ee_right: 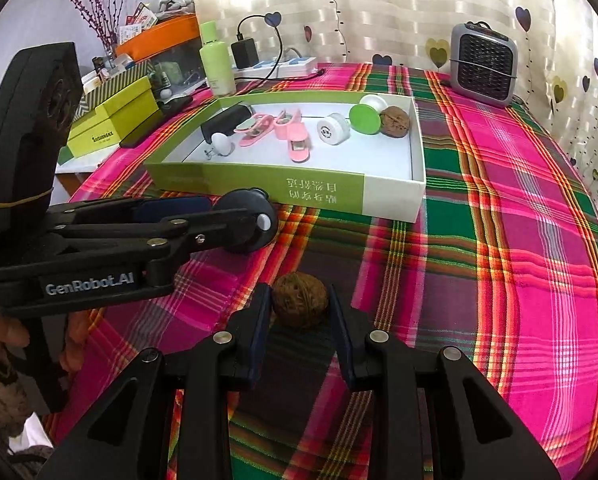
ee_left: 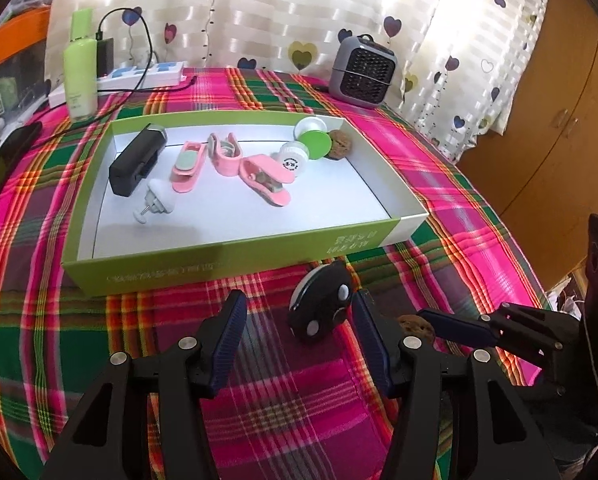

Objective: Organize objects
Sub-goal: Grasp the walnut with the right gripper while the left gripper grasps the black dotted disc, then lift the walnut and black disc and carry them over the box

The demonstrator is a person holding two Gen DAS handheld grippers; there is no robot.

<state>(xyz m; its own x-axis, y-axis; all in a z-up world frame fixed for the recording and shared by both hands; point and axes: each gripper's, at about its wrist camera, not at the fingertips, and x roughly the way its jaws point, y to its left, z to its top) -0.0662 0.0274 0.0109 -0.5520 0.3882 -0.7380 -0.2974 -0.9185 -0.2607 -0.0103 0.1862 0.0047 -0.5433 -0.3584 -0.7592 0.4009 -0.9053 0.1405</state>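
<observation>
1. left gripper (ee_left: pixel 299 320) low over plaid cloth (ee_left: pixel 479 208), just in front of green box (ee_left: pixel 227 256); jaws parted about halfway, gripping nothing.
2. black remote (ee_left: pixel 321 306) between those jaws, close against the right-hand finger, clear gap to the other; resting on the cloth, its far end by the box's front wall.
3. right gripper (ee_right: pixel 301 312) narrow, clamped on walnut (ee_right: pixel 299 300); pads pressed to both sides of the nut, low over the cloth near its front edge.
4. in the box: black case (ee_left: pixel 137 160) at left, white knob (ee_left: pixel 157 198) in front of it, three pink clips (ee_left: pixel 227 156) in the middle, white jar (ee_left: pixel 291 160), green-lidded jar (ee_left: pixel 315 140) and a second walnut (ee_left: pixel 341 144) in the far right corner.
5. beyond the box: green bottle (ee_left: pixel 81 64) and power strip (ee_left: pixel 143 74) at back left, grey heater (ee_left: pixel 361 68) at back right, phone (ee_left: pixel 3 164) at the left edge.
6. heart-print curtain (ee_left: pixel 299 8) behind the table.
</observation>
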